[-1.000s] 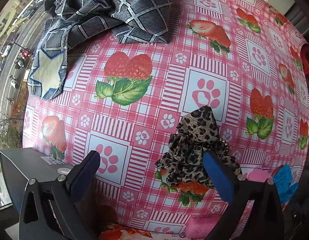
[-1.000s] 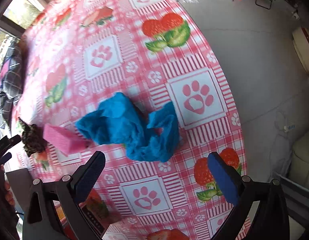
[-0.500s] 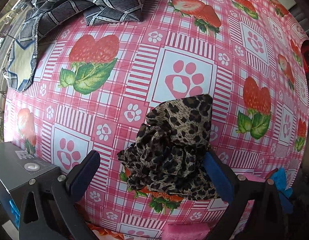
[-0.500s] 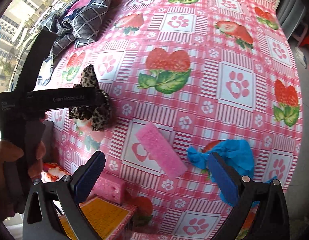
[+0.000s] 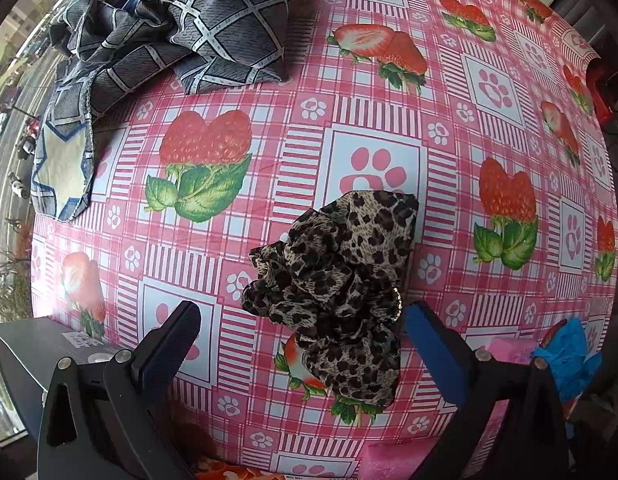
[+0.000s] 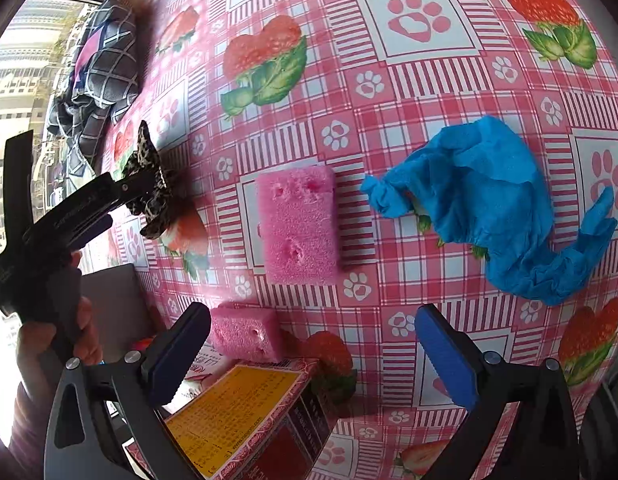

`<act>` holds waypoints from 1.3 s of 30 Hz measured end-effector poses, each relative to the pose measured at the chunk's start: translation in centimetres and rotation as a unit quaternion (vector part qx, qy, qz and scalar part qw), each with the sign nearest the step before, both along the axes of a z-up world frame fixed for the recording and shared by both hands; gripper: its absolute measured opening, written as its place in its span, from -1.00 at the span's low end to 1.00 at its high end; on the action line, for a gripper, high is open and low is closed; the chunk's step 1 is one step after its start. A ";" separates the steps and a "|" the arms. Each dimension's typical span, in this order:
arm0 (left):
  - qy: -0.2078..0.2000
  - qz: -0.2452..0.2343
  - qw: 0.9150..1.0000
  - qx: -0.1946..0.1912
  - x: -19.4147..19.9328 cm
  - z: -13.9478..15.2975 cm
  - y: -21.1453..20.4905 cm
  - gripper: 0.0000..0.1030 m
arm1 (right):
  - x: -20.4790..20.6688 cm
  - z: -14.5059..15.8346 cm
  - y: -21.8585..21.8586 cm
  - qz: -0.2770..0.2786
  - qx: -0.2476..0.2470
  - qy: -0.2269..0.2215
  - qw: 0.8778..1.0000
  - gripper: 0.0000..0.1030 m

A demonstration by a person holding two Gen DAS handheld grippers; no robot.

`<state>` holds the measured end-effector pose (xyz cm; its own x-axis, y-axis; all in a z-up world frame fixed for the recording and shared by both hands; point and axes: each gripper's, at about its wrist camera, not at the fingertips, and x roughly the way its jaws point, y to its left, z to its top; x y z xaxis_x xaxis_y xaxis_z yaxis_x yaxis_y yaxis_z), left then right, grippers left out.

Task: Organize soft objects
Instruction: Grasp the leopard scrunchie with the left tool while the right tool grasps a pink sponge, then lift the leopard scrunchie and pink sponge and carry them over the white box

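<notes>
The left gripper (image 5: pixel 301 344) is hovering with jaws spread wide over the leopard-print scarf (image 5: pixel 341 288), which is lying bunched on the tablecloth (image 5: pixel 349 120), its long axis running away from the fingers. The right gripper (image 6: pixel 313 352) is also gaping, facing the pink sponge (image 6: pixel 297 224) lying lengthwise ahead, the blue cloth (image 6: pixel 489 208) sitting crumpled just right.

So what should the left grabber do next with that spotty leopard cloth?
Probably ease the left gripper forward a little, then close. Its jaws are wide open, and the leopard cloth lies bunched on the tablecloth just ahead, between the fingers but not yet pinched.
</notes>
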<state>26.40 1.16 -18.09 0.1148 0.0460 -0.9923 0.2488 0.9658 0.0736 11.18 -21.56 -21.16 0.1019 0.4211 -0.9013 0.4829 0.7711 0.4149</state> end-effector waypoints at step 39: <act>-0.005 -0.091 0.996 -0.022 -3.7 6.4 -8.5 -0.31 | 5.4 4.9 4.5 0.080 -0.138 -0.040 0.986 -0.06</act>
<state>22.67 -7.38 -11.69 0.1275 -0.0198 -0.9916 0.4203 0.9067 0.0359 16.53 -17.02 -16.30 0.1293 0.1780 -0.9755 0.3192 0.9239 0.2109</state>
